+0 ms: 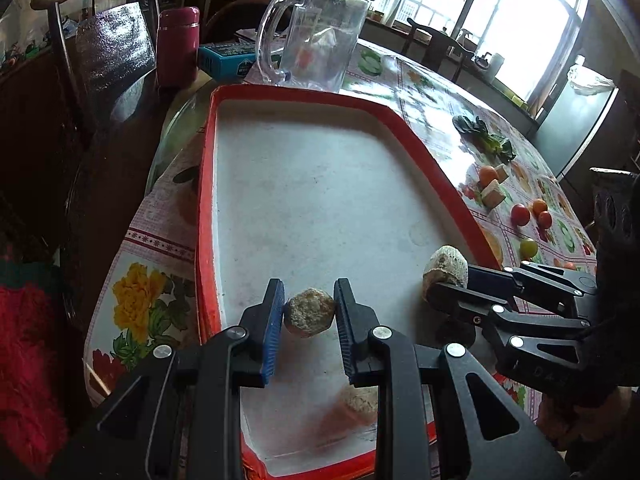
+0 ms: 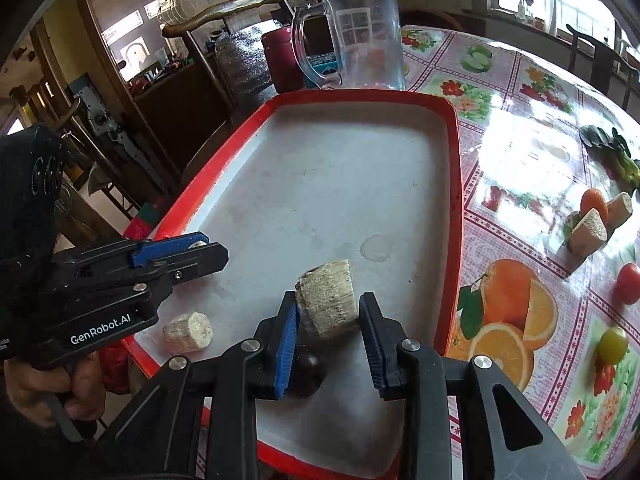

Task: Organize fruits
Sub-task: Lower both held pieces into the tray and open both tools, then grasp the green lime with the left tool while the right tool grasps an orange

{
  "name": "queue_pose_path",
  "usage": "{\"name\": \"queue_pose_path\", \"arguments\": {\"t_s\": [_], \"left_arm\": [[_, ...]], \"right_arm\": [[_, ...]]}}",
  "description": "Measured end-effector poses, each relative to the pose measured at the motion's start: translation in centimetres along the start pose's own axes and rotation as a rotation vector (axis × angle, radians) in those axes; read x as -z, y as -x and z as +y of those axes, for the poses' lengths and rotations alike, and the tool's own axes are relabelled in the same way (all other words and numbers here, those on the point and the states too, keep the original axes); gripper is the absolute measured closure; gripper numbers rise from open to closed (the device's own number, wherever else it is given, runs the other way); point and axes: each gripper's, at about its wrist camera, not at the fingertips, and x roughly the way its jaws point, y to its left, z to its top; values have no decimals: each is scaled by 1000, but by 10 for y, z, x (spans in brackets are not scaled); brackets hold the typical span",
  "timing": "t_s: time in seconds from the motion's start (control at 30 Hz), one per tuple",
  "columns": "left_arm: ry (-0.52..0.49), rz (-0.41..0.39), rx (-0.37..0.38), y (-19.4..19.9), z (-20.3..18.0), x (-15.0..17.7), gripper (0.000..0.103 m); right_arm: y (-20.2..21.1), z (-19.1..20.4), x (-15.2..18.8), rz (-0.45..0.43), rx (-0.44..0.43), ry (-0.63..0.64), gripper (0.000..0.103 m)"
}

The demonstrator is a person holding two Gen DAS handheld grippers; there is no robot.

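Observation:
A red-rimmed tray (image 1: 206, 200) (image 2: 454, 200) with a white floor lies on the flowered tablecloth. My left gripper (image 1: 310, 312) (image 2: 200, 250) is shut on a pale tan chunk (image 1: 309, 312) just above the tray's near end. My right gripper (image 2: 328, 330) (image 1: 434, 294) holds a bigger pale chunk (image 2: 326, 304) (image 1: 446, 266) tilted at its fingertips, near the tray's right rim; a dark round patch (image 2: 308, 368) lies below it. A third chunk (image 2: 188, 330) (image 1: 360, 400) rests on the tray floor.
On the cloth right of the tray lie an orange (image 2: 594, 200), two cut chunks (image 2: 588, 232), a red tomato (image 2: 629, 282), a yellow tomato (image 2: 612, 344) and leafy greens (image 2: 612, 152). A glass mug (image 1: 316, 36), magenta flask (image 1: 178, 44) and blue box (image 1: 224, 58) stand behind the tray.

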Motion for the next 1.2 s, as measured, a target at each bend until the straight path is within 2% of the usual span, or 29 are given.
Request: {"name": "queue_pose_path", "arguments": {"t_s": [0.13, 0.2, 0.27, 0.53, 0.87, 1.2], "left_arm": [[-23, 8, -25, 1, -6, 0, 77], [-23, 1, -26, 5, -7, -1, 64], [-23, -17, -37, 11, -8, -1, 57], [-31, -48, -16, 28, -22, -5, 56], [-108, -51, 43, 35, -69, -2, 56], [-182, -18, 110, 27, -118, 9, 56]], "right_arm": [[7, -1, 2, -12, -2, -1, 67], [18, -3, 3, -35, -5, -9, 66], [31, -6, 6, -62, -9, -21, 65], [81, -34, 29, -144, 9, -101, 62], [121, -78, 73, -185, 76, -223, 61], [150, -123, 116, -202, 159, -335, 61]]}}
